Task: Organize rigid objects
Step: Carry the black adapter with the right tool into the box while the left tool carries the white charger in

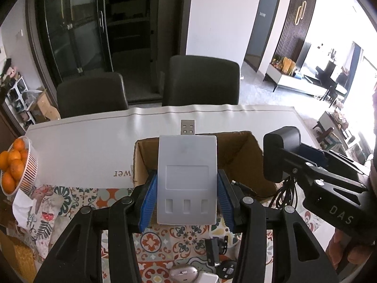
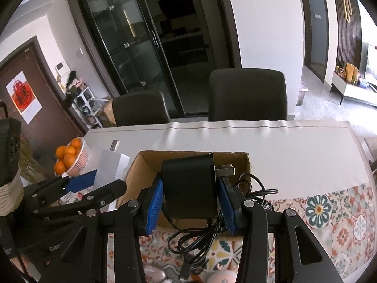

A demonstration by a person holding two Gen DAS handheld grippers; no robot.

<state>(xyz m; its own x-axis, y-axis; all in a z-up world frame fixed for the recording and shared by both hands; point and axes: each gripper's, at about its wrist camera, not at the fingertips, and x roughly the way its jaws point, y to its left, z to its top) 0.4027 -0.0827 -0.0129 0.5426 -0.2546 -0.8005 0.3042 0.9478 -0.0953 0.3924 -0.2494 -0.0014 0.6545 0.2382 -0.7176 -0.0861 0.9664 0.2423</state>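
Observation:
My left gripper (image 1: 187, 188) is shut on a flat grey USB hub (image 1: 187, 179) with its metal plug pointing away, held above the near wall of an open cardboard box (image 1: 245, 155). My right gripper (image 2: 192, 198) is shut on a black power adapter (image 2: 190, 186) with metal prongs, its black cable (image 2: 200, 233) dangling, held over the same box (image 2: 141, 172). Each gripper shows in the other's view: the right gripper with the adapter (image 1: 281, 155), the left gripper with the hub (image 2: 110, 167).
A white basket of oranges (image 1: 26, 169) stands at the table's left edge (image 2: 80, 162). Small gadgets lie on the patterned cloth (image 1: 150, 243) below the grippers, including a black piece (image 1: 215, 247). Two dark chairs (image 1: 200, 80) stand behind the white table (image 1: 82, 146).

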